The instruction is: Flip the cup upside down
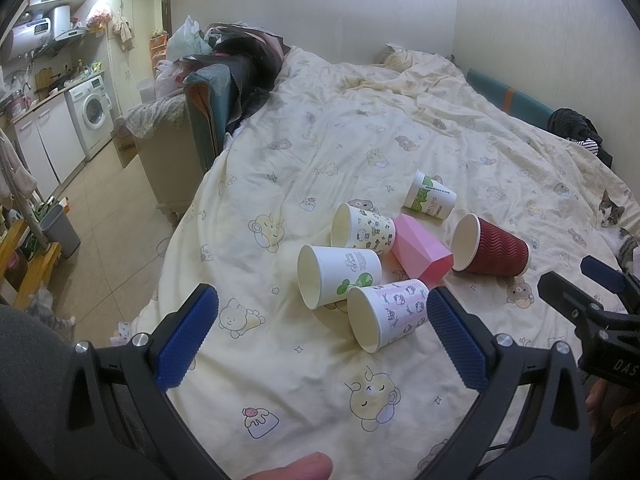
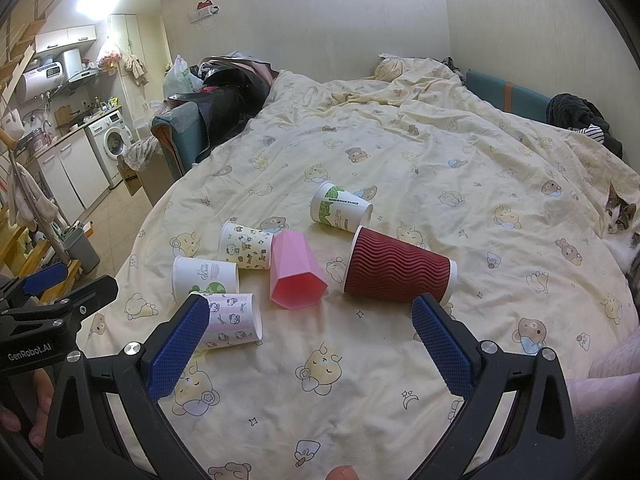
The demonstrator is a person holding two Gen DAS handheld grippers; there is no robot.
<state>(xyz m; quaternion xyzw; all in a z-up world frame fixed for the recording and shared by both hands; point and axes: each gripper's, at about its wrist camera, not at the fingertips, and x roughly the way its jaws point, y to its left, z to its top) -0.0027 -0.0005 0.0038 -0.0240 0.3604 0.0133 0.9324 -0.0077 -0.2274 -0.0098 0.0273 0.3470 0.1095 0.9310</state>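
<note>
We look over a bed (image 2: 460,152) covered in a pale yellow cartoon quilt, with a cat (image 2: 618,216) lying at its right edge. Six cups lie on their sides in a loose cluster: a dark red ribbed cup (image 2: 396,270), a pink faceted cup (image 2: 294,270) beside it, and four printed paper cups (image 2: 204,278). Our left gripper (image 1: 322,334) and right gripper (image 2: 310,338) hover just short of the cups, fingers (image 2: 178,346) spread apart, holding nothing.

Grey-and-white tabby cat (image 2: 621,216) at bed's right edge: body cut by frame. Green-leaf white paper cup (image 2: 206,276): mouth hidden in right view.
</note>
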